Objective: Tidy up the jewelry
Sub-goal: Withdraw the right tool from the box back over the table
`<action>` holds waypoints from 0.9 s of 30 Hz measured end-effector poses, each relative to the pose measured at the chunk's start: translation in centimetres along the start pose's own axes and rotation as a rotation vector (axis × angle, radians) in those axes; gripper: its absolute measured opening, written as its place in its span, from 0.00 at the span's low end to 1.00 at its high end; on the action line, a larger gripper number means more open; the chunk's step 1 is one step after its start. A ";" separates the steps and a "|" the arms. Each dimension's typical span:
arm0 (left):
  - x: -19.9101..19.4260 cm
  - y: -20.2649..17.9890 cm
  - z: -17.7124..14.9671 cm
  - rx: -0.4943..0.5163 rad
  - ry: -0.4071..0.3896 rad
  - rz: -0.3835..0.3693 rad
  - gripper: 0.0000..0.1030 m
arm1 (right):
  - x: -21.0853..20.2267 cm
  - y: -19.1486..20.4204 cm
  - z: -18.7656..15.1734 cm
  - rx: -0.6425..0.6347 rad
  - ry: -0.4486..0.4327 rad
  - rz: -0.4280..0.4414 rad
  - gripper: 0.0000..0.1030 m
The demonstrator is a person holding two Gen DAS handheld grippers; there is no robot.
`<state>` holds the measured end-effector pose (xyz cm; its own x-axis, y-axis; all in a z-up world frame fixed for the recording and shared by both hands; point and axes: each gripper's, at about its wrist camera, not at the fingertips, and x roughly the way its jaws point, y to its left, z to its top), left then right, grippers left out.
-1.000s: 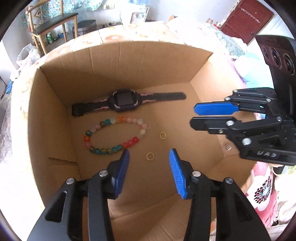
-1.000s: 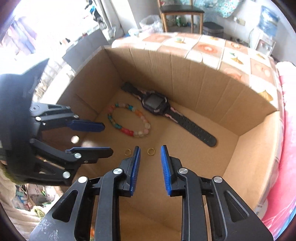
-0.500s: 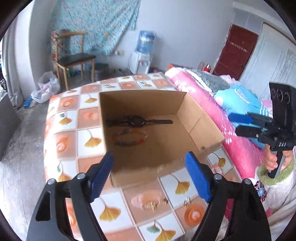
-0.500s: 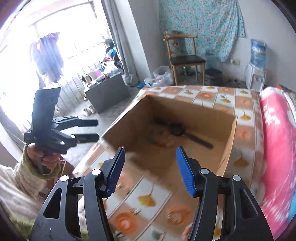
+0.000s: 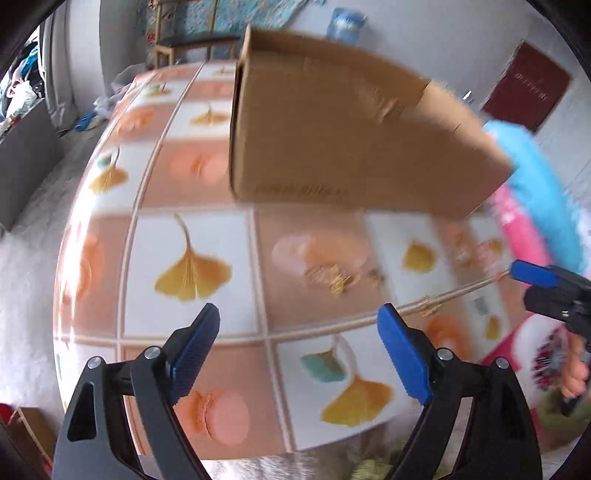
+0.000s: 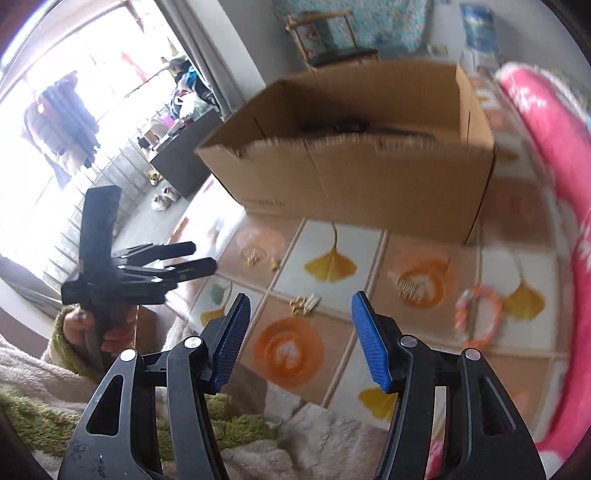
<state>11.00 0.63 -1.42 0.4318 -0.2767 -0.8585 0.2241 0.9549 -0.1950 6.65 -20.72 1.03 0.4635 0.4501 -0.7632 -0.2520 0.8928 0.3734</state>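
A cardboard box (image 5: 332,140) stands on the tiled table (image 5: 192,236); it also shows in the right wrist view (image 6: 369,177) with a dark watch (image 6: 354,127) inside. Small gold jewelry pieces (image 5: 338,282) lie on the table in front of the box; in the right wrist view gold pieces (image 6: 304,303) and a gold comb-like piece (image 6: 406,286) lie there too. A pink-orange bead bracelet (image 6: 478,314) lies at the right. My left gripper (image 5: 299,354) is open and empty above the table's near edge. My right gripper (image 6: 301,339) is open and empty, also near the front edge.
A pink and blue bedding roll (image 6: 546,155) lies along the table's right side. A chair (image 6: 328,40) and a water dispenser (image 6: 476,26) stand behind the table. A fuzzy cloth (image 6: 258,443) lies below the table's front edge.
Both grippers have pulled out of the box and back to the table's front edge, opening wider. The views now look low across the loose jewelry on the table.
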 end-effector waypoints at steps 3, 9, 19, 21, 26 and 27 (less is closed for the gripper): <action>0.5 -0.8 -0.6 0.056 -0.027 0.060 0.83 | 1.6 0.3 -0.7 0.033 0.027 -0.011 0.45; 1.8 -2.2 -1.1 0.155 -0.033 0.153 0.90 | 3.0 1.3 -0.6 0.051 0.041 -0.031 0.30; 1.8 -2.3 -1.6 0.147 -0.063 0.157 0.95 | 4.7 2.0 -0.2 -0.049 0.045 -0.177 0.21; 1.6 -2.4 -1.9 0.147 -0.080 0.159 0.95 | 4.8 2.1 -0.2 -0.073 0.047 -0.194 0.21; 1.6 -2.2 -2.1 0.142 -0.088 0.163 0.95 | 5.7 2.8 -0.2 -0.116 0.058 -0.212 0.19; 1.5 -2.2 -2.1 0.143 -0.088 0.163 0.95 | 6.0 3.0 -0.2 -0.125 0.063 -0.215 0.19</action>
<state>9.30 -1.71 -3.31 0.5454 -0.1342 -0.8274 0.2637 0.9645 0.0174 8.52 -15.34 -2.58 0.4652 0.2442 -0.8508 -0.2577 0.9569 0.1338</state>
